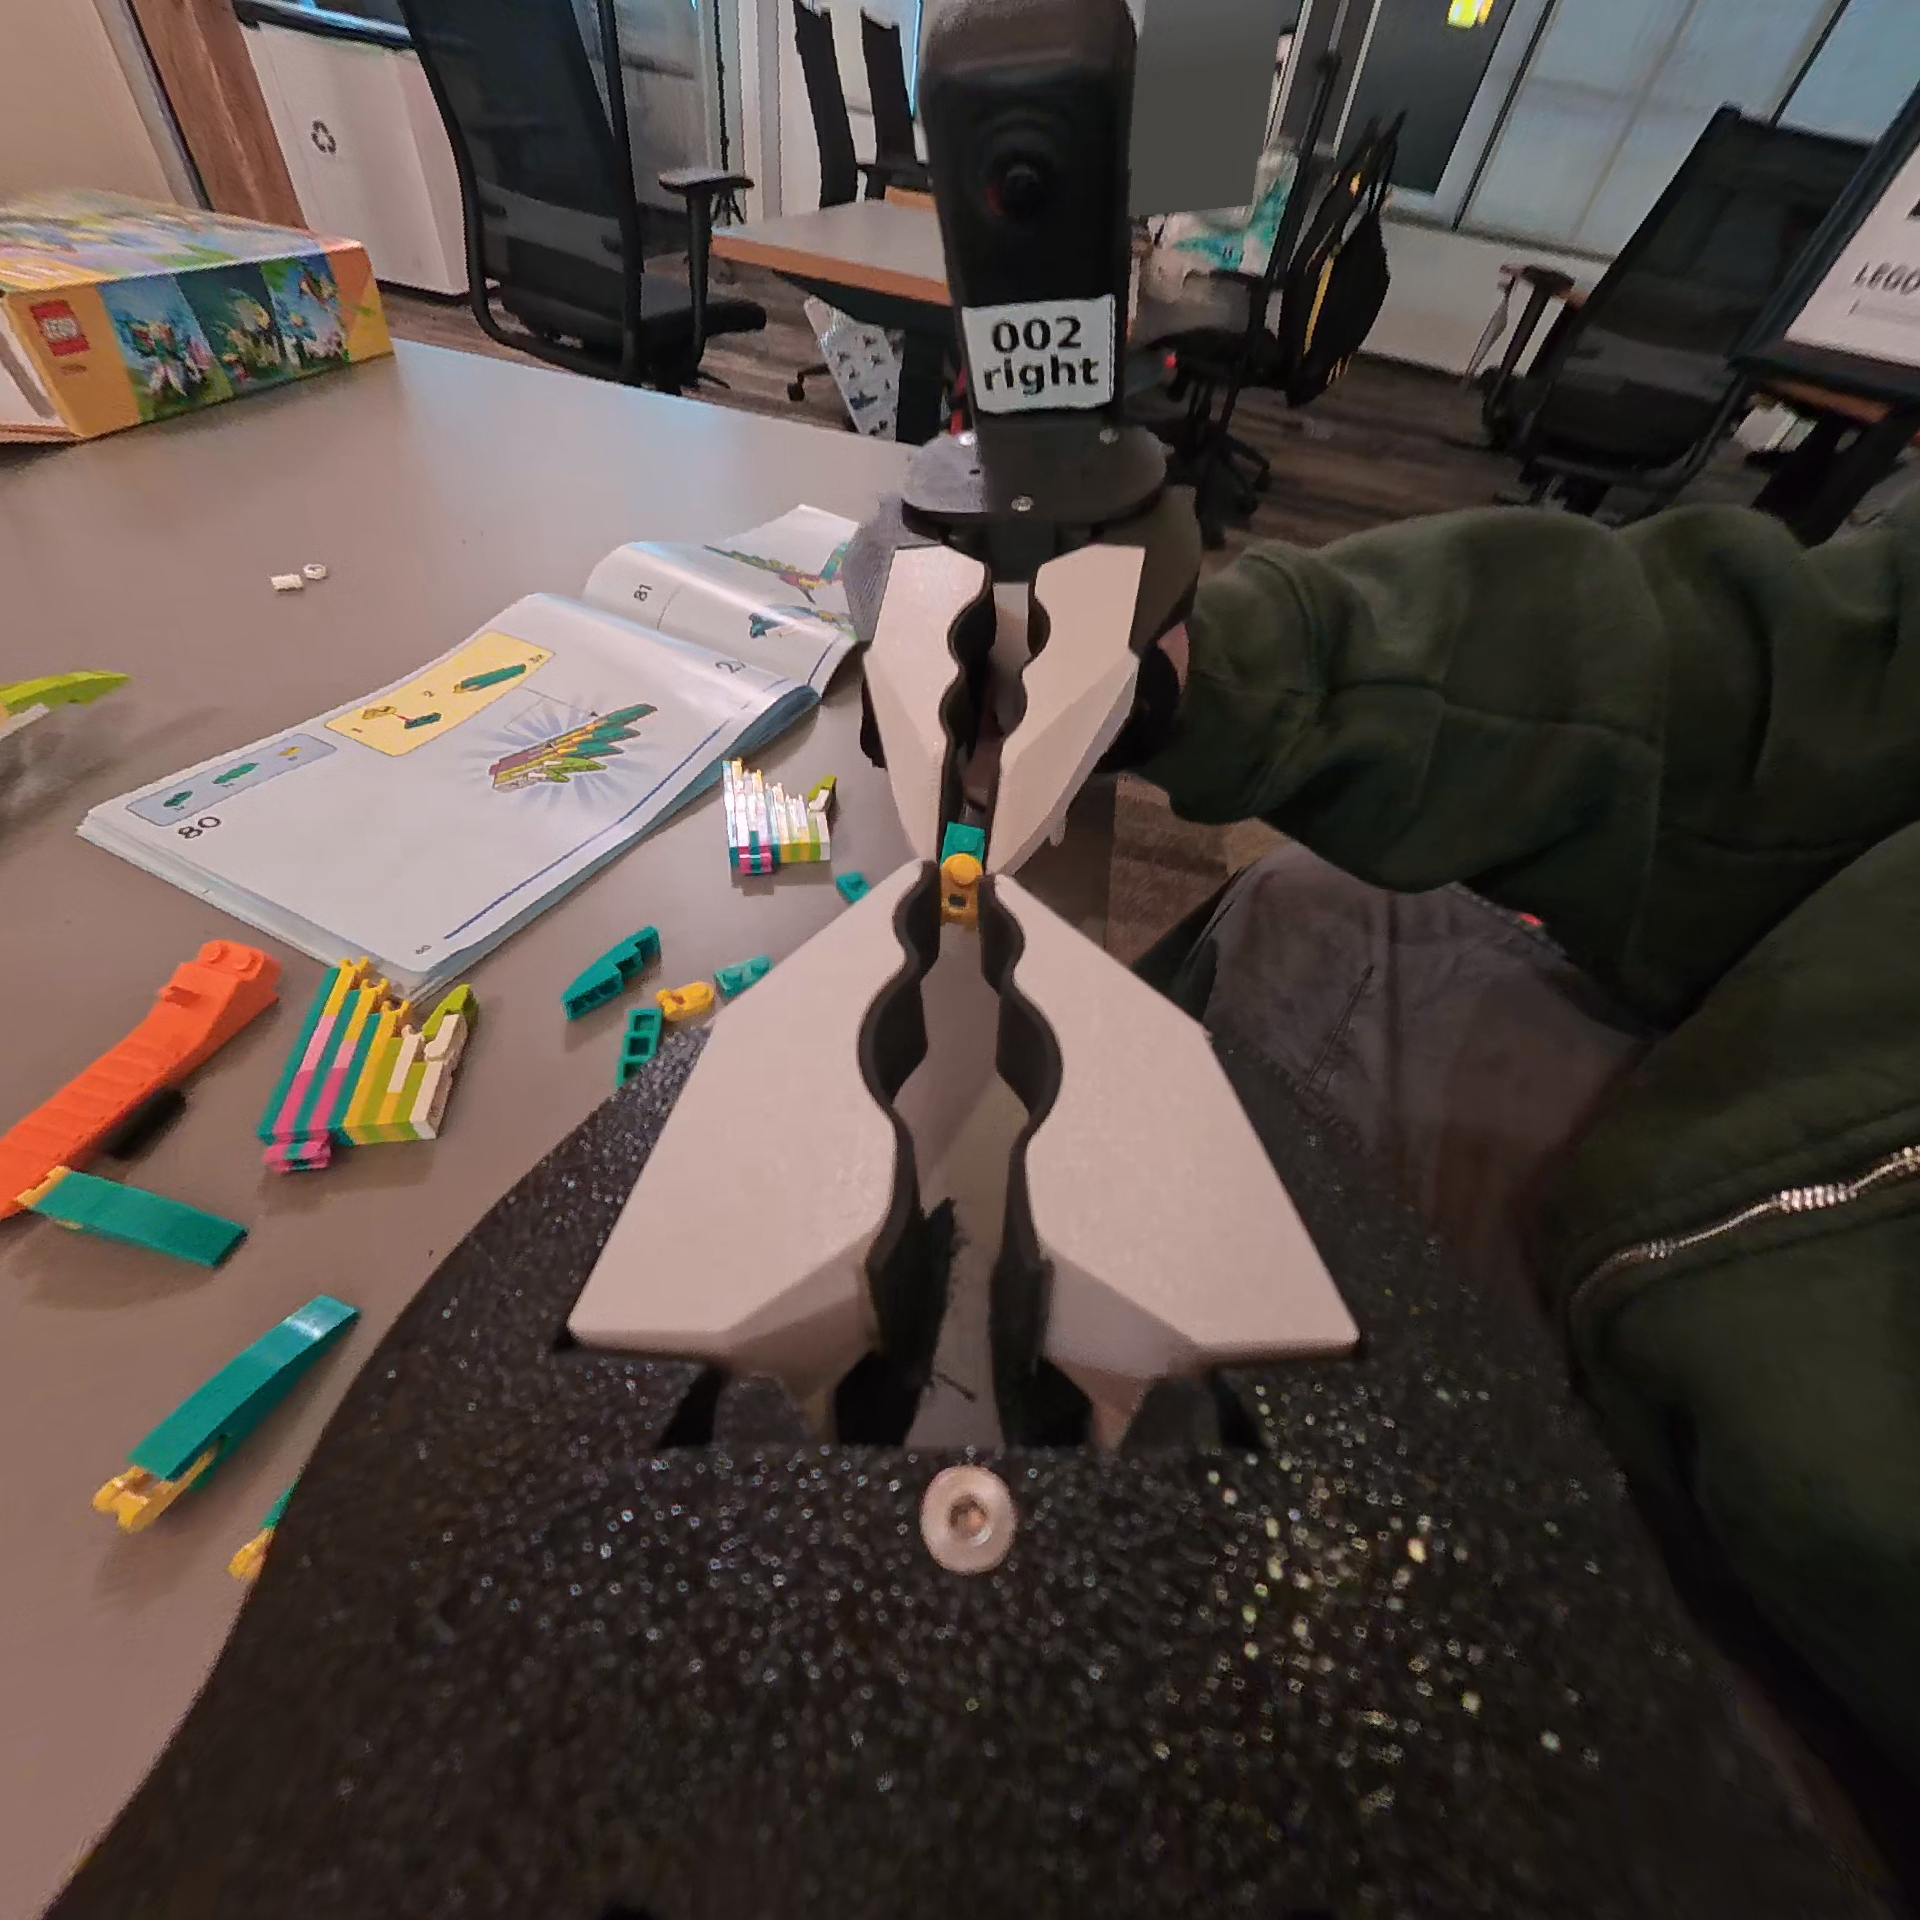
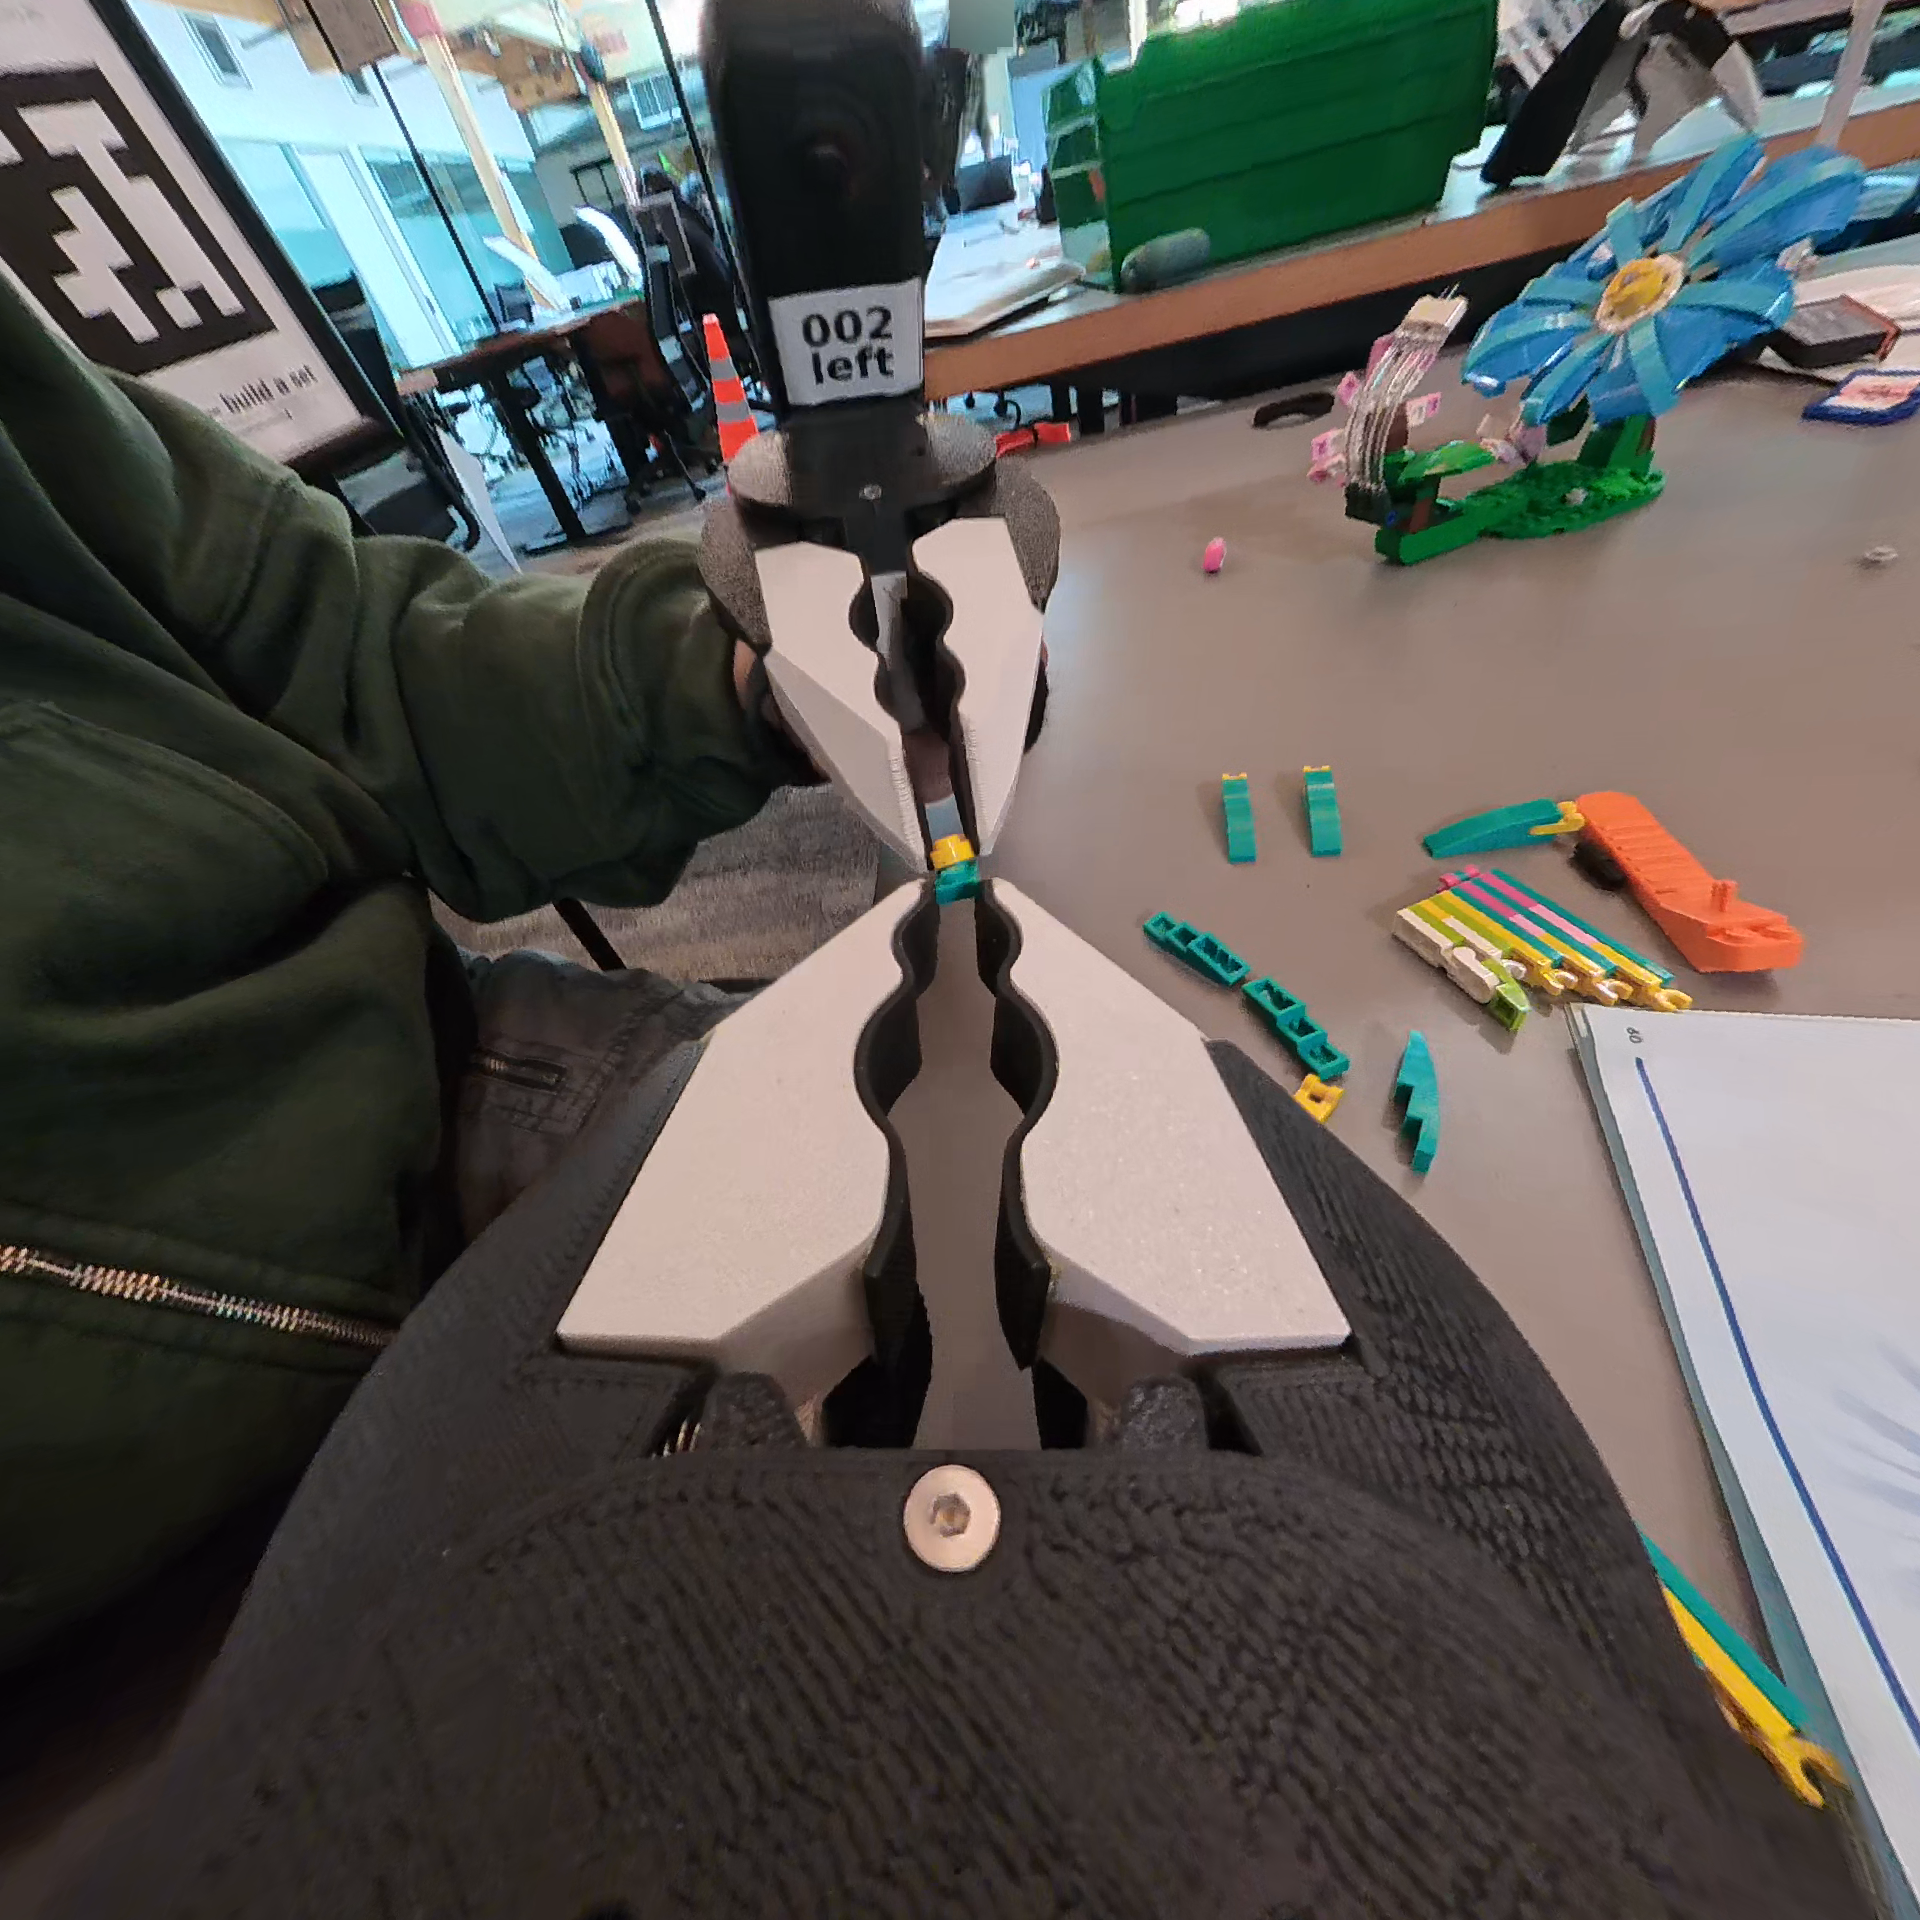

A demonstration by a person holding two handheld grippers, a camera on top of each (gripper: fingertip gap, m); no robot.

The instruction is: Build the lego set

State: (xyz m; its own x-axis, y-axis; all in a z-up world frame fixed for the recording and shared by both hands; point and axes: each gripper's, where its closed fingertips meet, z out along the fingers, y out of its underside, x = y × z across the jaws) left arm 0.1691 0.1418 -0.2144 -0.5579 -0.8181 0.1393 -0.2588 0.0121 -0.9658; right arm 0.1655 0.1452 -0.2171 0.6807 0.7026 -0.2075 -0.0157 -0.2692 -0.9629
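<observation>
My left gripper (image 1: 958,891) is shut on a small yellow clip piece (image 1: 961,878). My right gripper (image 2: 954,900) faces it tip to tip and is shut on a small teal brick (image 2: 956,885). The two pieces touch, held above the table's near edge. In the left wrist view the right gripper (image 1: 966,821) comes from above with the teal brick (image 1: 964,834). In the right wrist view the left gripper (image 2: 951,840) holds the yellow piece (image 2: 950,854). Two striped wing assemblies (image 1: 364,1060) (image 1: 779,821) lie on the grey table (image 1: 520,468).
An open instruction booklet (image 1: 436,769) lies on the table, with an orange brick separator (image 1: 135,1060), loose teal slopes (image 1: 613,971) and teal-and-yellow feather pieces (image 1: 239,1382) nearby. A set box (image 1: 177,312) sits far left. A blue flower model (image 2: 1652,301) stands at the back. A person's green sleeves flank the grippers. Less than 4 cm separates the two grippers' tips. The orange brick separator (image 1: 135,1060) is about 20 centimetres from both grippers' fingertips. It is also in sight in the right wrist view (image 2: 1671,870).
</observation>
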